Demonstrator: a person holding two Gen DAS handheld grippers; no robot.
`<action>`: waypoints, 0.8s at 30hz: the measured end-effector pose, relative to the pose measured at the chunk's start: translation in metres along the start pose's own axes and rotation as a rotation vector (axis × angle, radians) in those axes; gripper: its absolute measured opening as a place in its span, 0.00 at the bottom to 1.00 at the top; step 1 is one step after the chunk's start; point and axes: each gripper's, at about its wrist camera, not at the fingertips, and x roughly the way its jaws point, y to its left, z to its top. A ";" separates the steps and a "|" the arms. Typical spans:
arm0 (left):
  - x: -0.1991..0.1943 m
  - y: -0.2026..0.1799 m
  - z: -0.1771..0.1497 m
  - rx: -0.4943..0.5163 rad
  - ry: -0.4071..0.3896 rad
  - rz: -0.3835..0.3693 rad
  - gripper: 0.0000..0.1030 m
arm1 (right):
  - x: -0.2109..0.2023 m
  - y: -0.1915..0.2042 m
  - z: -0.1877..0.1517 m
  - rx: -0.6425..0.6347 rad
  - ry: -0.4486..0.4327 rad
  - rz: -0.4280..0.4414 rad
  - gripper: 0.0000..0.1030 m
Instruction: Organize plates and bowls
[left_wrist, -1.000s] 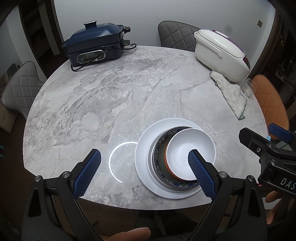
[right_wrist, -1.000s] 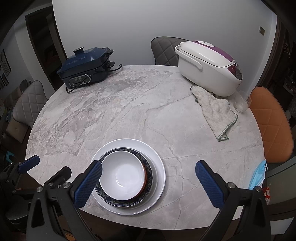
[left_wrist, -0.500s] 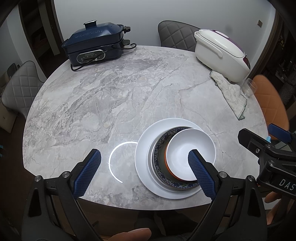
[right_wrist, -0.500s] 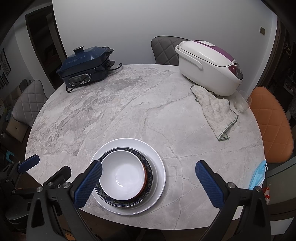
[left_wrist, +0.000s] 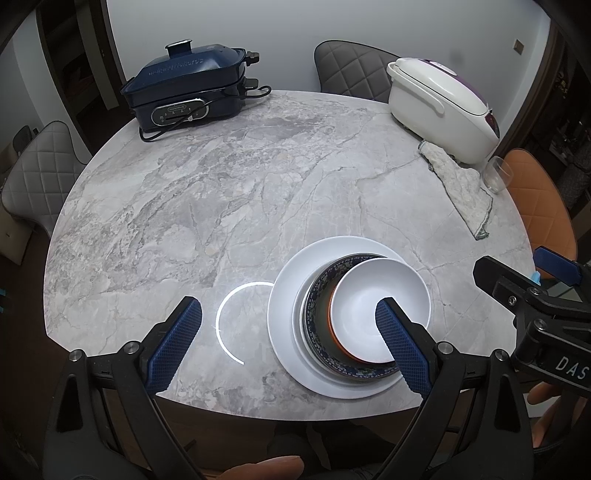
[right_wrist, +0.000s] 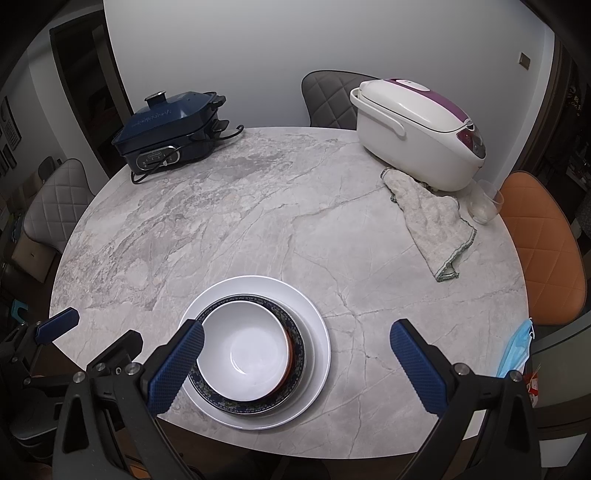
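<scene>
Stacked at the lower centre of the worktop (right_wrist: 332, 206), the white bowl (right_wrist: 245, 350), patterned bowl (right_wrist: 295, 345) and plate (right_wrist: 317, 332) look rigid, glossy, breakable, best pinched at rims; both grippers' fingers (right_wrist: 175, 363) spread apart, empty.

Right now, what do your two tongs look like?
Both look the same. The left tongs and the right tongs each have a black frame that splits into a wide V, with small silver bolts. Each finger ends in a flat blue pad with a bumpy grid pattern. White letters "DAS" show on the right one's black body. No cables or sleeves show.
</scene>
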 end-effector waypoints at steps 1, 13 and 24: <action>0.000 0.000 -0.001 0.000 0.000 -0.001 0.93 | 0.000 0.000 0.001 0.000 0.000 0.001 1.00; 0.000 0.001 0.000 0.001 -0.001 0.000 0.93 | 0.001 0.000 0.002 -0.001 0.002 0.000 1.00; 0.004 0.001 0.002 0.000 0.001 0.000 0.93 | 0.003 0.000 0.003 -0.003 0.003 0.001 1.00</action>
